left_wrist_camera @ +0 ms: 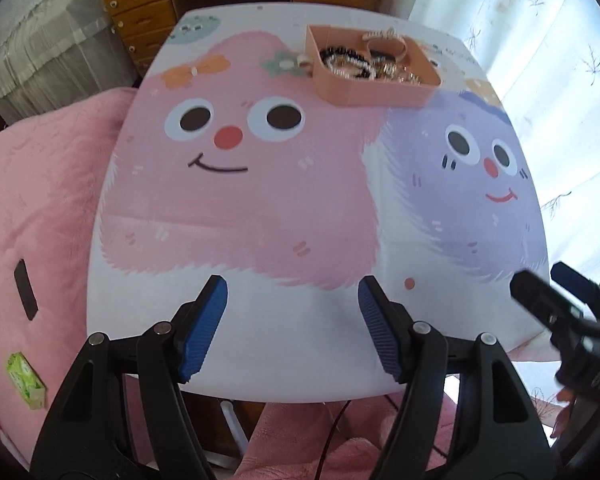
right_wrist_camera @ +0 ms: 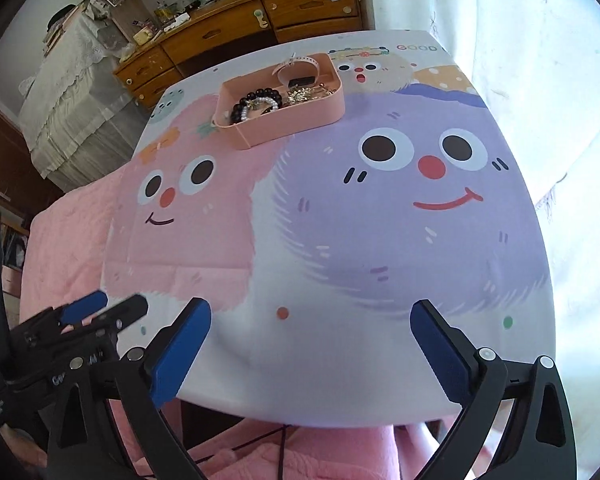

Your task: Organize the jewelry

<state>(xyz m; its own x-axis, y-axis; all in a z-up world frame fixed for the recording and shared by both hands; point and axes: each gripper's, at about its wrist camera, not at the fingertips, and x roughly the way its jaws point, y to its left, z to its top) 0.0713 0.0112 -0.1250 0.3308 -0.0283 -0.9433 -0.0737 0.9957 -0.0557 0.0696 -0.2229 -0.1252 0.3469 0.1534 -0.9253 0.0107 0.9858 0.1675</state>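
the jewelry all sits in the pink tray (right_wrist_camera: pixel 296 120) at the far side of the bench (left_wrist_camera: pixel 284 332), well apart from both grippers. in the right wrist view the tray holds a black bead bracelet (right_wrist_camera: pixel 256 98) lying against a white pearl bracelet (right_wrist_camera: pixel 260 105) at its left end, a heap of small gold pieces (right_wrist_camera: pixel 306 94) toward the right, and a pale pink watch strap (right_wrist_camera: pixel 298 62) arching over the back rim. the left wrist view shows the same tray (left_wrist_camera: pixel 380 94) with beads and gold pieces packed together; whether it has dividers is too small to tell.

no loose jewelry shows on the cartoon-printed cover of the bench, in either view. judging from that, the gathering part looks finished, or close to it: everything visible is already in the tray. what may be left is tidying inside it, since the bracelets and gold pieces lie in a mixed pile, not sorted apart. a small white and green shape (left_wrist_camera: pixel 288 65) just left of the tray could be print or an object; i cannot tell.

the left gripper (left_wrist_camera: pixel 292 292) hangs over the near edge of the bench, jaws spread wide, holding nothing. the right gripper (right_wrist_camera: pixel 310 316) does likewise over the near right part, jaws wide and empty. neither is near the tray.
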